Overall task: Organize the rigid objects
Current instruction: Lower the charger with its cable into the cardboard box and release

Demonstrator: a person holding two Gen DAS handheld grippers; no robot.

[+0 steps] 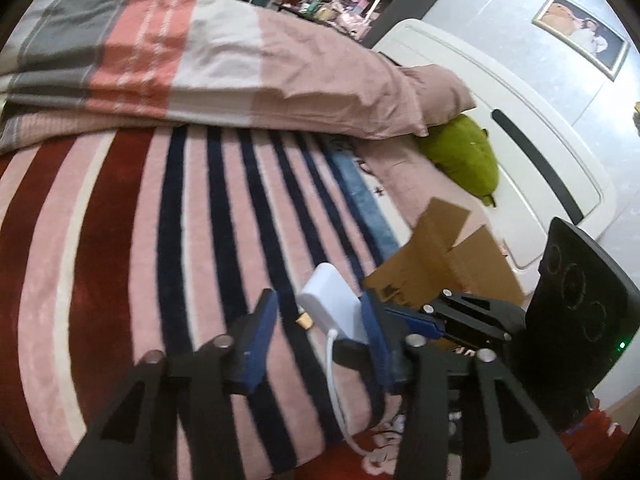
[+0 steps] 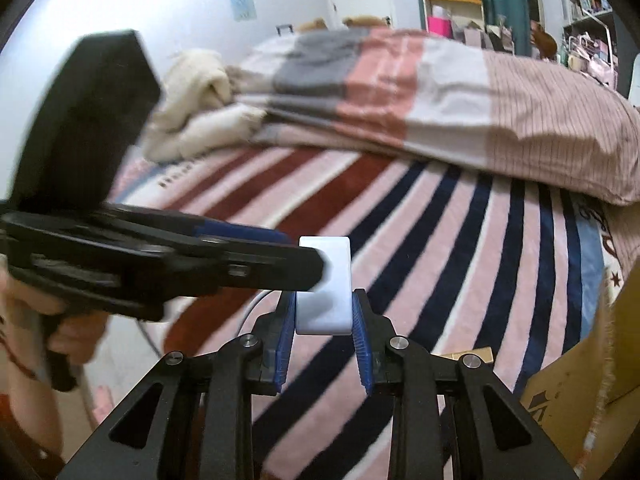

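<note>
Over the striped blanket point(image 2: 420, 216), near the bed's edge: right gripper point(image 2: 324, 312) pinches a white charger block point(image 2: 325, 284) between its blue pads point(image 2: 362, 340), block upright and lifted off the fabric. White cable point(image 1: 334, 384) hangs from the block's lower end toward the floor side.

Left gripper point(image 1: 320, 320) has its fingers spread; charger sits between them, close against the right-hand pad point(image 1: 376, 344), clear gap to the other pad. Contact with that pad cannot be told. In the right wrist view the left gripper's finger crosses the block's left side from the left.

Open room: wide stretch of blanket lies ahead and left of both grippers.

Obstructions: folded quilt point(image 1: 192, 52) across the far side; cardboard box point(image 1: 448, 264), flaps up, just right of the grippers; green plush point(image 1: 464, 152) beyond it, against the white headboard point(image 1: 520, 128). Small gold-coloured item point(image 1: 305, 321) lies on the blanket just beside the charger.
</note>
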